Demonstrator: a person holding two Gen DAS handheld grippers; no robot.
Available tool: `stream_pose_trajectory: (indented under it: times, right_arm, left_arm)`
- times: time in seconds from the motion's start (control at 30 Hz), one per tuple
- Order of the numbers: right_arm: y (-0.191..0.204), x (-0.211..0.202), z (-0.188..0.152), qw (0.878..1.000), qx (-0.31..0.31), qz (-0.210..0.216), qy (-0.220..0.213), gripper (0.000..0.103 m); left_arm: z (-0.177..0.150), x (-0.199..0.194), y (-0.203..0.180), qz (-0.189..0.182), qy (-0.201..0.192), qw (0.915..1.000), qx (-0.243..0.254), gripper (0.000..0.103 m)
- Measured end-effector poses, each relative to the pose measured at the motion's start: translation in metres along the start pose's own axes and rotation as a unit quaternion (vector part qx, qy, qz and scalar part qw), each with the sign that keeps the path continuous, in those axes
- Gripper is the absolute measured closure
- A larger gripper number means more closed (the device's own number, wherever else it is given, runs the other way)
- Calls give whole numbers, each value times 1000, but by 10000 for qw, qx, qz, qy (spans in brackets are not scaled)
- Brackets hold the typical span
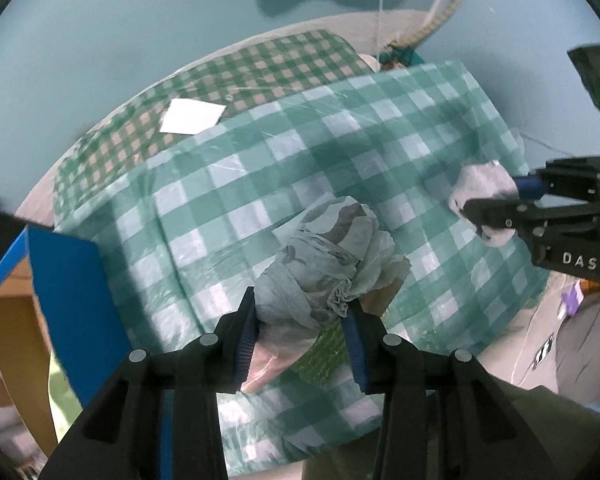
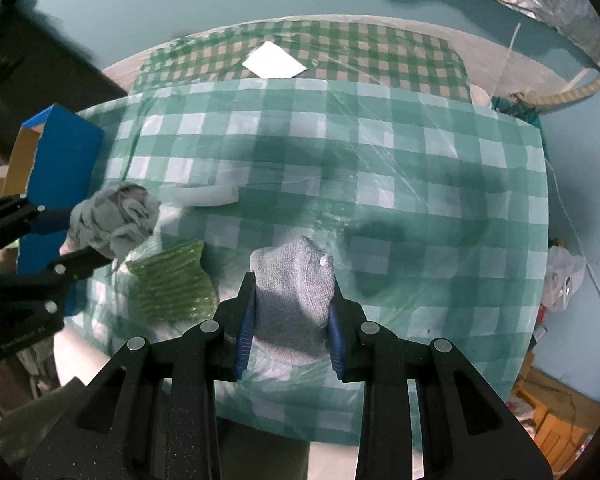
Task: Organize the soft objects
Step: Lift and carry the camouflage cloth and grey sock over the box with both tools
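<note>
My left gripper points down and is shut on a crumpled pale green-grey cloth bundle, held above the checked table. The right wrist view shows this bundle at the left, in the left gripper. My right gripper is shut on a grey knit sock, also lifted over the table. In the left wrist view that right gripper comes in from the right with the pale sock between its fingers.
A green ribbed item in clear plastic and a rolled white sock lie on the plastic-covered check cloth. An open blue cardboard box stands at the table's left edge. A white paper lies on the darker checked surface behind.
</note>
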State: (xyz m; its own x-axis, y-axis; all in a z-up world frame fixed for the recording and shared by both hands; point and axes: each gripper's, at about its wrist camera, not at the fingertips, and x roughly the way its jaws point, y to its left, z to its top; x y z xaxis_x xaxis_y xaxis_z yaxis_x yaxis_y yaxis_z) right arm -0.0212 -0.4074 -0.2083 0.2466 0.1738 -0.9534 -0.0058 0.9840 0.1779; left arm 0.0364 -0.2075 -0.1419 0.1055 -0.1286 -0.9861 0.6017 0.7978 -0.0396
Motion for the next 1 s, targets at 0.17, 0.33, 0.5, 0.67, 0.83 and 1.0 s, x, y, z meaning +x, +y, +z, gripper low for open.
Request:
stream_pose_trajectory:
  times: [0.17, 0.33, 0.5, 0.67, 0.83, 1.0]
  right_arm:
    - [10, -6, -1, 9998, -170, 38, 2, 73]
    - [21, -15, 0, 9994, -342, 74, -31, 73]
    - [34, -27, 4, 9986, -506, 108, -98, 73]
    - [50, -39, 8, 9970, -738, 124, -181, 73]
    - [65, -48, 14, 9950, -946, 195, -240, 73]
    - [82, -53, 21, 9924, -1176, 239, -279, 73]
  left_arm:
    - [-10, -18, 8, 51, -109, 9996, -266, 63]
    - [-22, -28, 21, 337, -42, 9981, -515, 63]
    - [-38, -40, 34, 246, -124, 9959, -859, 63]
    - [-47, -53, 48, 250, -229, 9928, -1151, 63]
    - [-51, -64, 59, 311, -316, 9902, -1321, 63]
    - [-54, -77, 67, 325, -450, 9876, -1466, 63]
